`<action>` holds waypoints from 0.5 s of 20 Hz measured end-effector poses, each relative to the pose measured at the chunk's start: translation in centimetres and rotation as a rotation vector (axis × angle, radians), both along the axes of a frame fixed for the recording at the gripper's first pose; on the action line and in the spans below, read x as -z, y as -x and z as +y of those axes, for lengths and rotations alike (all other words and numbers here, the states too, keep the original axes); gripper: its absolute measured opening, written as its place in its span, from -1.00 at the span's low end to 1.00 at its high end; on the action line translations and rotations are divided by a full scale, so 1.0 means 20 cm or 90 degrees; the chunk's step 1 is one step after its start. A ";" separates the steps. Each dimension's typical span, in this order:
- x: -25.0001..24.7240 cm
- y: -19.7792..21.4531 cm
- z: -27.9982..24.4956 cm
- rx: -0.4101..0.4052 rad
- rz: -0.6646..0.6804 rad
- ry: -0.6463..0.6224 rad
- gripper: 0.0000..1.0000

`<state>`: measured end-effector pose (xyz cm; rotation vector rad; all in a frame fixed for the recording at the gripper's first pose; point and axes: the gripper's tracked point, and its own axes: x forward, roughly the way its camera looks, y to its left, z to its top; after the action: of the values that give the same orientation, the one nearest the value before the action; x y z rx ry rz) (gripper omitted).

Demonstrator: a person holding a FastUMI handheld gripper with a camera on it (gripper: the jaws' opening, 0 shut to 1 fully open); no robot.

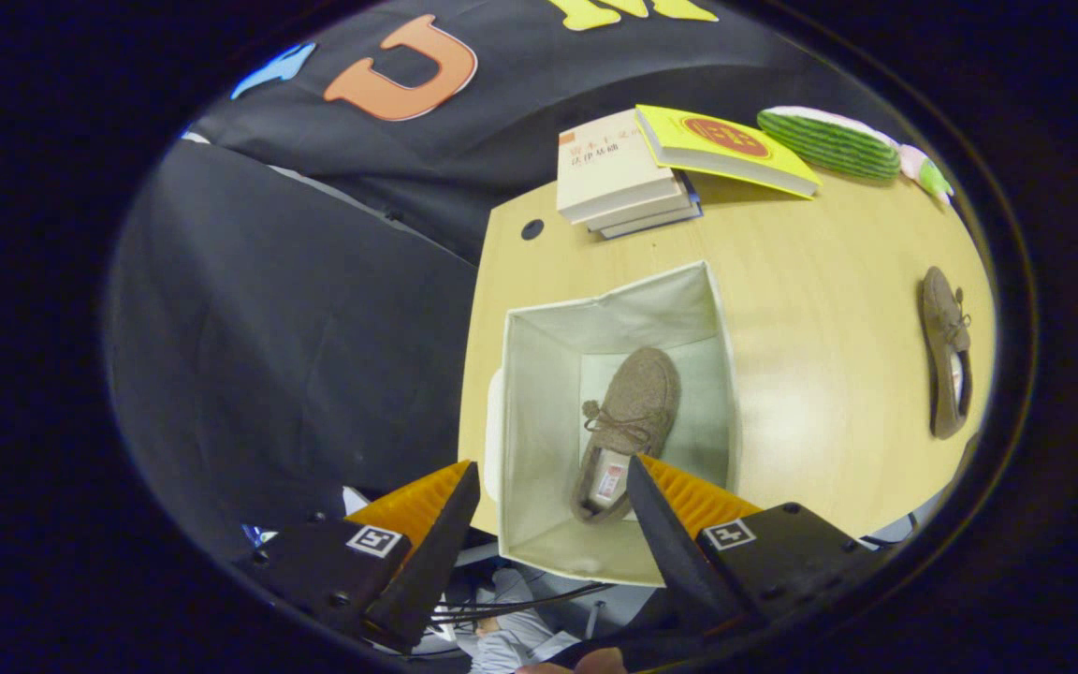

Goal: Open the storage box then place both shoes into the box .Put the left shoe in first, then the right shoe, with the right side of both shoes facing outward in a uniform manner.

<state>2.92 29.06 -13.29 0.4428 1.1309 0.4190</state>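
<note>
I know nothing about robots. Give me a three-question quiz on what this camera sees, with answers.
1. True or false: the storage box is open.
2. Where is the second shoe? A) inside the box B) out on the table C) on the books
3. In one word, how do the gripper fingers stand?

Key:
1. True; one shoe lies inside.
2. B
3. Open, spread above the box and holding nothing.

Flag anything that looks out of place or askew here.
Nothing stands out. One brown shoe lies flat in the open storage box, the other shoe waits on the table. The gripper hovers above, jaws open.
</note>
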 end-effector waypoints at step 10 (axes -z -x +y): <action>-0.23 -0.01 -0.99 0.031 -0.126 0.133 1.00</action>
<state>3.09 9.17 -8.68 0.2396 0.9580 0.2924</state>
